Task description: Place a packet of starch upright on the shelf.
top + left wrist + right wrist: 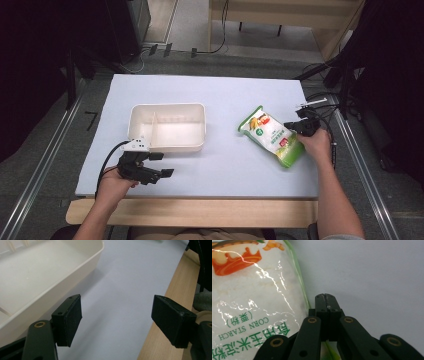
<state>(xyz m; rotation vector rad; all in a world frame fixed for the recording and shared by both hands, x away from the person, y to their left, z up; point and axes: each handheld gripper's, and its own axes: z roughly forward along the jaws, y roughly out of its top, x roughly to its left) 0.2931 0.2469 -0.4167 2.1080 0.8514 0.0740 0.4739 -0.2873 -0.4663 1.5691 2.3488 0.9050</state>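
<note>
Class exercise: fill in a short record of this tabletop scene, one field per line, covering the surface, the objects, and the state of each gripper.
Surface: pale mat on a wooden table
Container: cream divided tray, nothing in it, left of centre
Item: bag of corn starch, lying flat, right of the tray
Left gripper: jaws wide apart, holding nothing, just in front of the tray
Right gripper: jaws closed together at the bag's right edge; whether they pinch it cannot be told
</note>
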